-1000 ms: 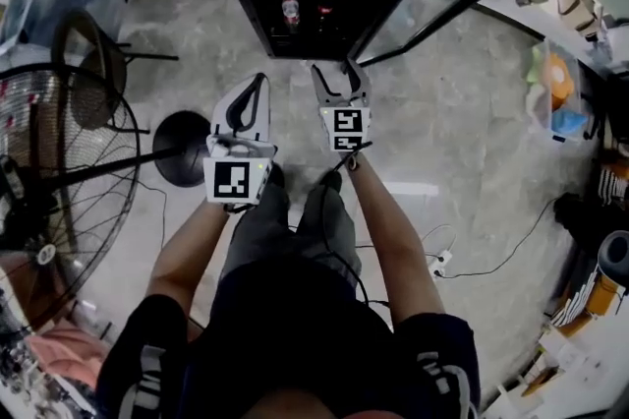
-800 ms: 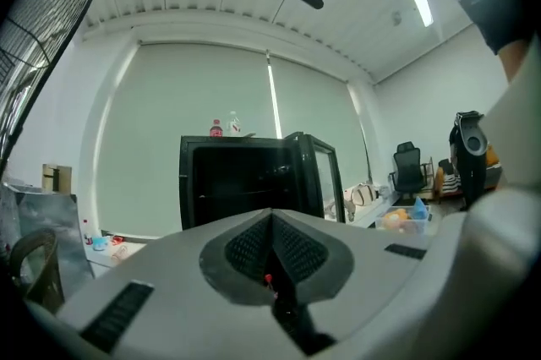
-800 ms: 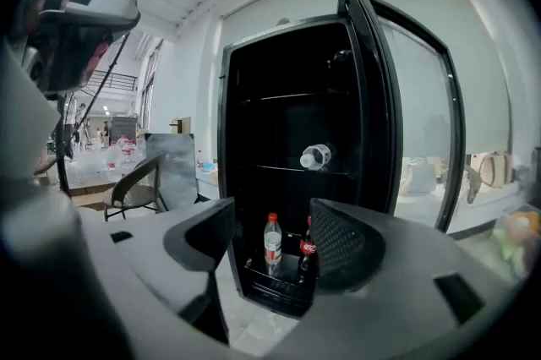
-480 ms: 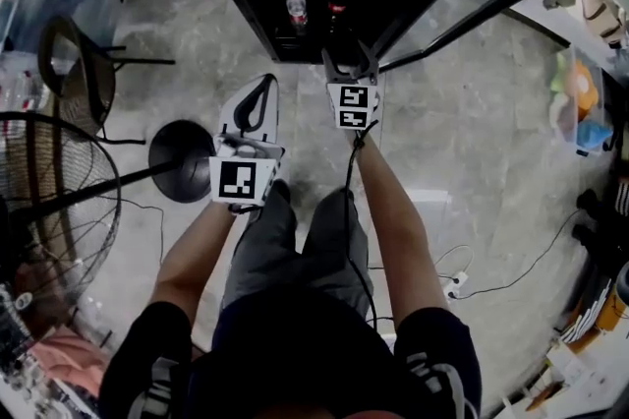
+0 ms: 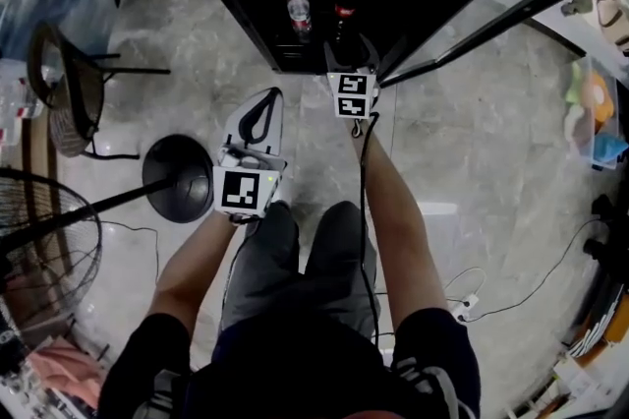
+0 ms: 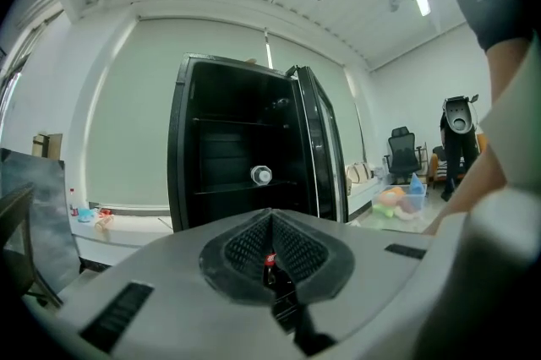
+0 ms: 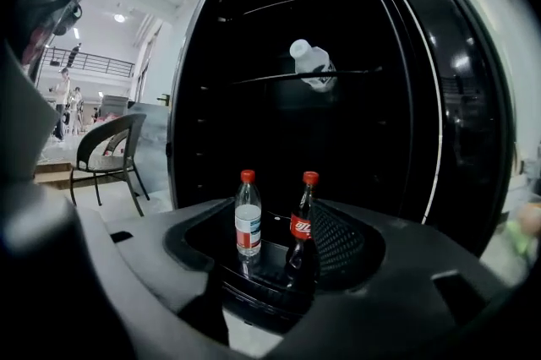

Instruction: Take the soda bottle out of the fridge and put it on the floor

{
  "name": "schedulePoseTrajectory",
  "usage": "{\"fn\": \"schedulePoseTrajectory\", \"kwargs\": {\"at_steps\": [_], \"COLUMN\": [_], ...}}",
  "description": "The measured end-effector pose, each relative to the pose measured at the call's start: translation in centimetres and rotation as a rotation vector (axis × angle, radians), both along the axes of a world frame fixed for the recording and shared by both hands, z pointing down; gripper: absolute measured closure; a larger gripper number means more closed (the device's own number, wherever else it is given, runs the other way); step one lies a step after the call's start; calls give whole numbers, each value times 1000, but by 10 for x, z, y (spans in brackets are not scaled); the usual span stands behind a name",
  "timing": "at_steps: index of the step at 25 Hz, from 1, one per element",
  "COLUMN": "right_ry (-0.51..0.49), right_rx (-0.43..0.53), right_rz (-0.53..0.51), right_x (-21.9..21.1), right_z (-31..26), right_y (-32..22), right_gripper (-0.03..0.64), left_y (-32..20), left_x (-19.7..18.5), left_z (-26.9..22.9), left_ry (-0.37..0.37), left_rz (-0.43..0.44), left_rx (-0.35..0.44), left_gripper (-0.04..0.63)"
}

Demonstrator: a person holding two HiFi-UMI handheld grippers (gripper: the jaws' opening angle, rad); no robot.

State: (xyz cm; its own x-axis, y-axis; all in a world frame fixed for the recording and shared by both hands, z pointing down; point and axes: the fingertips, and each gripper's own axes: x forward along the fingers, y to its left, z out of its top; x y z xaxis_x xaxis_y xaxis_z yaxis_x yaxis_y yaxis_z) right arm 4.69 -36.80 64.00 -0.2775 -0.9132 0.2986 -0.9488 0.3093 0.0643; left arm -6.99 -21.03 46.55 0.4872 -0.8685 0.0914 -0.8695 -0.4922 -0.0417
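In the fridge (image 7: 372,147) at the frame's centre, the bottom shelf (image 7: 272,225) carries a red-capped soda bottle (image 7: 304,219) and a water bottle (image 7: 248,219) standing side by side, while a higher shelf (image 7: 254,80) holds a clear bottle (image 7: 311,64) lying on its side.

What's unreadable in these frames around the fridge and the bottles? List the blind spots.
- Soda bottle, lower half: in the right gripper view, too dark to separate from the fridge interior and the right gripper body.
- Water bottle: absent from the left gripper view, blocked by the shut fingers of the left gripper; only a slit shows.
- Fridge top: cut off by the head view's upper edge.
- Bottle lying on the shelf: label too small.
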Motion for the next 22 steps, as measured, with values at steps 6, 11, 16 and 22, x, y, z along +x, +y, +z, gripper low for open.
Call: {"fn": "schedulePoseTrajectory", "kwargs": {"at_steps": [6, 11, 16, 22], "right_ry": [10, 18, -6, -37], "right_rx": [-1, 2, 2, -13], "right_rz": [27, 53, 101, 159], "right_x": [5, 4, 13, 22], "right_z": [46, 65, 79, 88], "right_y": [-37, -64, -90, -118], "right_gripper": [324, 324, 324, 322], "left_y": [-12, -14, -17, -19], "left_x": [-1, -9, -12, -19], "left_z": [42, 59, 70, 74], "left_ry": [-7, -22, -35, -38], "left_rz": [16, 25, 32, 23], "left_rx": [-5, -7, 3, 14], "left_gripper": [572, 572, 572, 572]}}
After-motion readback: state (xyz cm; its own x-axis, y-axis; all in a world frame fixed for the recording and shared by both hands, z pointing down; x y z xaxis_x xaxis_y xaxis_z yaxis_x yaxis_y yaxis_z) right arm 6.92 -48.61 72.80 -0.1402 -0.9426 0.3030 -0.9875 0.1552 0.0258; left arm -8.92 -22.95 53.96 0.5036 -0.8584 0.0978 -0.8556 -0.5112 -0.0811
